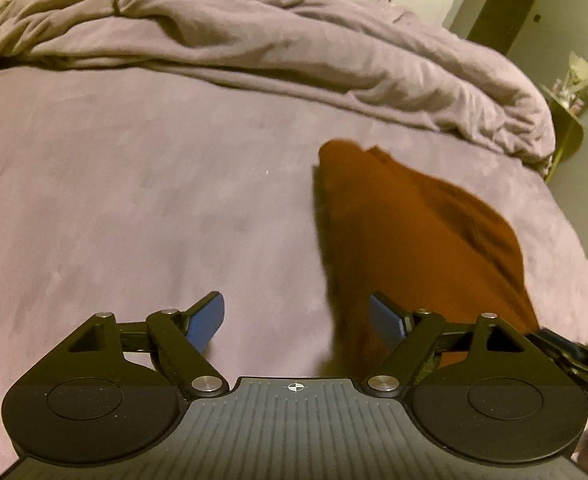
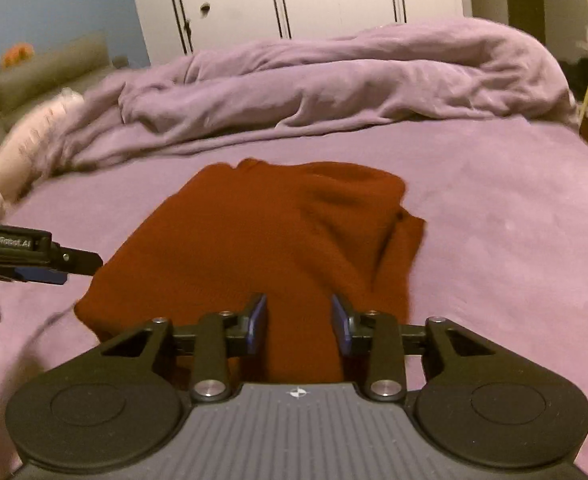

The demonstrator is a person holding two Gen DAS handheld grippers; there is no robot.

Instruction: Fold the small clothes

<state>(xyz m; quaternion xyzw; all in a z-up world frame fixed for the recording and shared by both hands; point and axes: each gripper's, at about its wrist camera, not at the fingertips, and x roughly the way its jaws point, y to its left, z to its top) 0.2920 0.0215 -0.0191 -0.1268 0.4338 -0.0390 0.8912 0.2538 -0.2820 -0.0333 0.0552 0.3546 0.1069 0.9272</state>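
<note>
Rust-red cloth point(image 1: 418, 236) lies on the purple sheet point(image 1: 133, 200) in the left wrist view, to the right of the left gripper point(image 1: 296, 320). That gripper hangs over bare sheet with its blue pads point(image 1: 207, 322) spread wide and nothing between them; its right finger sits against the cloth's near edge, likely placed there to take that side. A rumpled duvet point(image 1: 294, 48) is heaped well behind, leaving the flat part free for folding.

From the right wrist, the cloth point(image 2: 261, 236) looks partly doubled, with a bunched layer at its far right corner. The right gripper point(image 2: 298, 320) is above the near hem, jaws partly apart and empty, cloth showing through the gap, so probably lined up for a pinch. The left gripper point(image 2: 59, 270) reaches in from the left, just beside the cloth's edge.
</note>
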